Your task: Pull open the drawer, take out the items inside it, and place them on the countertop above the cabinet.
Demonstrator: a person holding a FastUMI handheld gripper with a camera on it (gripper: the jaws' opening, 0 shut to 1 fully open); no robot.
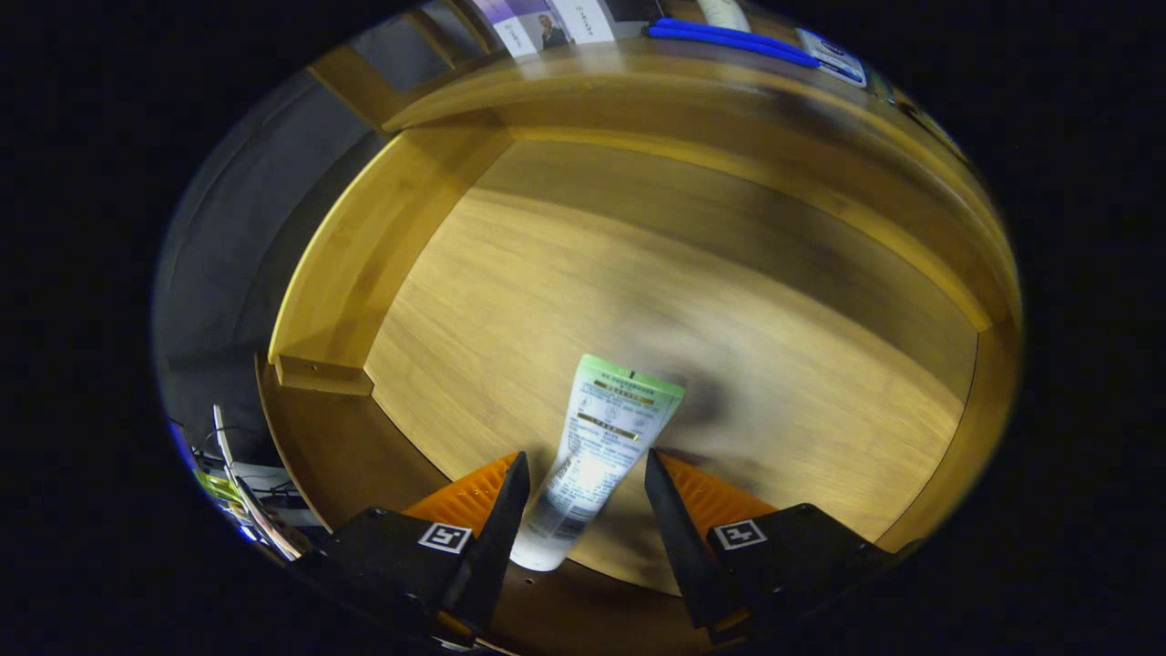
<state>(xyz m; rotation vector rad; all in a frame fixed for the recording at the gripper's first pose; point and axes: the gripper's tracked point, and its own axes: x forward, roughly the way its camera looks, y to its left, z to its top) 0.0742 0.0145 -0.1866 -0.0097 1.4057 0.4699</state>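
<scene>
I look down into an open wooden drawer [360,264]. A white tube with a green flat end [603,442] lies on the drawer floor near its front. The cap end points toward me and the green end points away. My gripper [586,456] is open and straddles the tube's lower half. The left finger stands close beside the tube. A clear gap separates the right finger from it. Beyond the drawer's back wall runs the wooden countertop [629,73].
On the countertop lie a long blue object [729,38] and a small white packet [833,56]. The drawer's front panel [346,456] curves below the fingers. Cables and papers [241,492] lie on the floor left of the cabinet.
</scene>
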